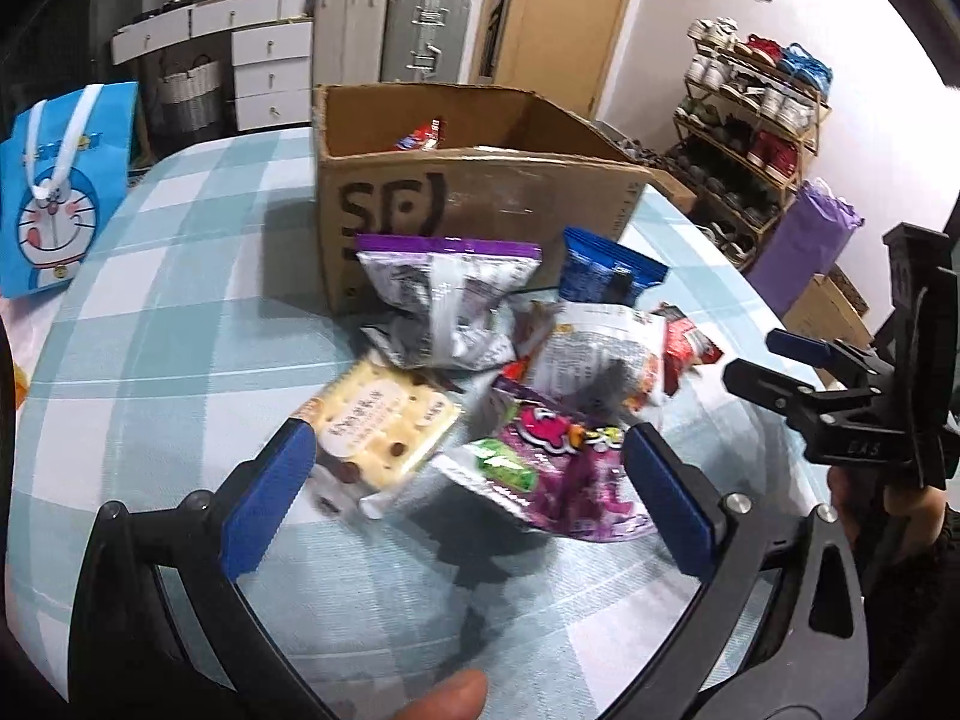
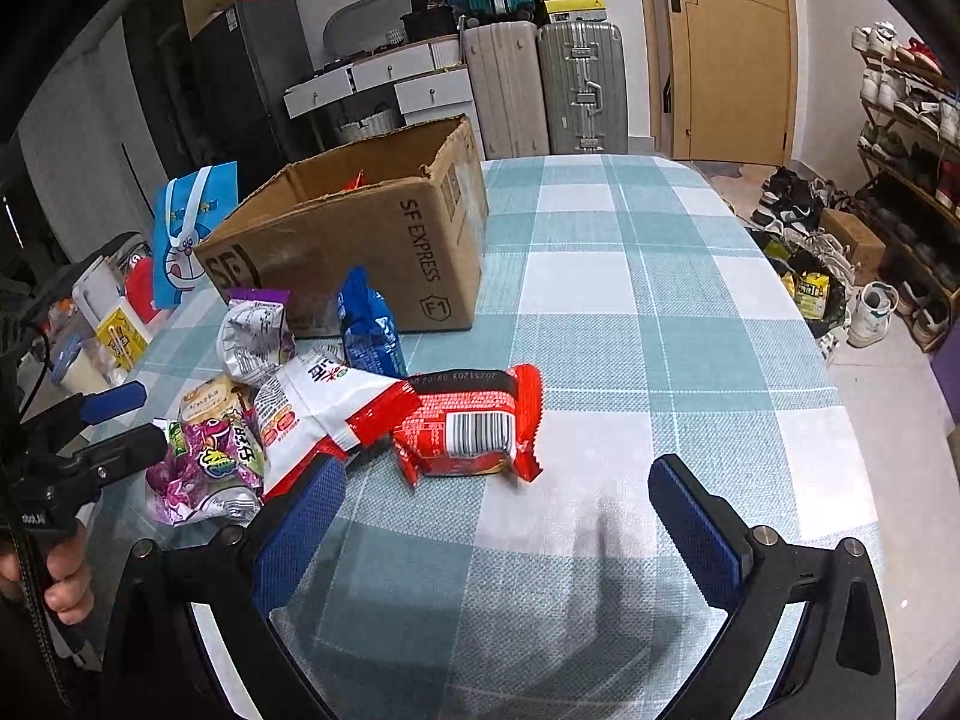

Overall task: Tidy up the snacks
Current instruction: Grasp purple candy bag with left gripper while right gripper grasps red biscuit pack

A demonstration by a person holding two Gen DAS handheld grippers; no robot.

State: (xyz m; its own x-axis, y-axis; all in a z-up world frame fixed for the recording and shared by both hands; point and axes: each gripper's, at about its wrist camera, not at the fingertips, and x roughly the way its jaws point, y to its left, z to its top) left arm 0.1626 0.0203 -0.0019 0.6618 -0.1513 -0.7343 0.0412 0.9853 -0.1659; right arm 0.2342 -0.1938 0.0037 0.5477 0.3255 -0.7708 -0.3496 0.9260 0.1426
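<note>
A pile of snack packets lies on the checked tablecloth in front of an open cardboard box [image 1: 480, 192], also in the right wrist view [image 2: 360, 240]. My left gripper [image 1: 468, 450] is open above a yellow biscuit pack [image 1: 384, 420] and a purple candy bag [image 1: 558, 462]. Behind them lie a silver-purple bag [image 1: 450, 300], a blue packet [image 1: 606, 270] and a white bag [image 1: 600, 348]. My right gripper [image 2: 498, 492] is open and empty, just short of a red packet [image 2: 474, 426]. A red snack [image 1: 423, 135] lies inside the box.
A blue Doraemon gift bag [image 1: 60, 192] stands at the table's left. Suitcases [image 2: 540, 84], drawers and a door are behind the table. A shoe rack [image 1: 756, 120] and a purple bag [image 1: 804, 240] stand to the right of the table.
</note>
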